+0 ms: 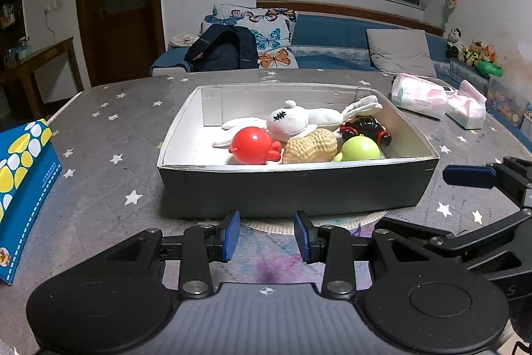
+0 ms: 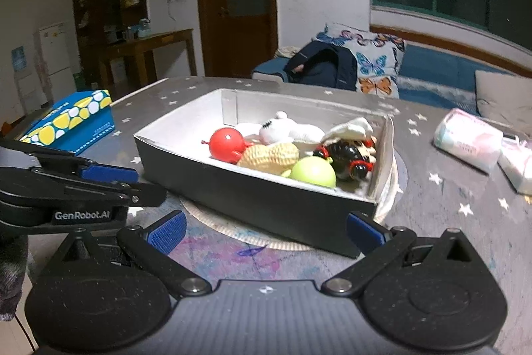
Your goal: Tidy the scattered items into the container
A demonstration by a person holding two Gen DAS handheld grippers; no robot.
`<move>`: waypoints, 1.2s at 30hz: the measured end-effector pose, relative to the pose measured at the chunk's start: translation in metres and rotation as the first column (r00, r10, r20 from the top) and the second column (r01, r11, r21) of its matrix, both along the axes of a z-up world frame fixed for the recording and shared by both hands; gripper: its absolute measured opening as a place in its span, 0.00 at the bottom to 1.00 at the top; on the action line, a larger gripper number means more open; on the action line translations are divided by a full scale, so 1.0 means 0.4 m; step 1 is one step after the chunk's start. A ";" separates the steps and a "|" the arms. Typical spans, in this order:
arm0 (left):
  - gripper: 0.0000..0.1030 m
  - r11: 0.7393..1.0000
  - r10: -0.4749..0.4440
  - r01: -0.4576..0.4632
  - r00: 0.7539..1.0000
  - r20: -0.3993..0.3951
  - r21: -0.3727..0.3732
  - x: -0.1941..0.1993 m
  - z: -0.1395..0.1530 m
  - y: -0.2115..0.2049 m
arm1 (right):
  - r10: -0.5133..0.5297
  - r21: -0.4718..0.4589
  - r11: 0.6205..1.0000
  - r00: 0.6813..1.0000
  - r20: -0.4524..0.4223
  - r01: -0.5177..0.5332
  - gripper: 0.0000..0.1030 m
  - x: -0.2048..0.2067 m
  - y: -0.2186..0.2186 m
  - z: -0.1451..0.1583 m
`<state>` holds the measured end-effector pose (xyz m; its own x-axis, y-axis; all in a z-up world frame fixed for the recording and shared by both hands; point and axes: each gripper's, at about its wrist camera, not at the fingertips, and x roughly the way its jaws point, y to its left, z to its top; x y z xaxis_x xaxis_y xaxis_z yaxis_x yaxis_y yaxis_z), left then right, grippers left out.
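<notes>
Toys lie in the box (image 1: 292, 188), frame centre; both grippers' fingers (image 1: 231, 235) (image 2: 166, 233) apart, empty: withdraw without nudging the box

A grey star-printed tabletop (image 1: 99, 128) carries a blue box with yellow and white spots (image 1: 23, 175) at its left edge and two pink-and-white tissue packs (image 1: 419, 98) at the far right. Behind, a blue sofa (image 1: 332, 35) holds butterfly-print pillows (image 1: 266, 32), a dark backpack (image 1: 222, 49) and a grey cushion (image 1: 399, 52).
</notes>
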<state>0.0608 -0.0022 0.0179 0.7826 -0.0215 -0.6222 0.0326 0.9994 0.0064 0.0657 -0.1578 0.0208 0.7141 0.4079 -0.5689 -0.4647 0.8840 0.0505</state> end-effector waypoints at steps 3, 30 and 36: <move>0.37 1.000 0.015 -0.015 1.000 0.015 0.013 -0.001 -0.002 -0.001 | -0.028 0.012 1.000 0.999 -0.022 0.028 1.00 0.005 -0.006 -0.010; 0.37 0.998 0.046 -0.046 0.999 0.002 0.047 0.019 -0.024 -0.026 | -0.105 0.022 0.994 0.990 -0.091 0.108 1.00 0.015 -0.005 -0.059; 0.37 0.997 0.050 -0.050 0.999 -0.011 0.053 0.029 -0.031 -0.027 | -0.108 0.024 0.993 0.989 -0.104 0.112 1.00 0.022 -0.006 -0.068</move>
<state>0.0725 -0.0130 0.0056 0.7744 0.0505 -0.6307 -0.0169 0.9981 0.0592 0.0745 -0.1602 -0.0062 0.6945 0.3479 -0.6299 -0.3558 0.9269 0.1196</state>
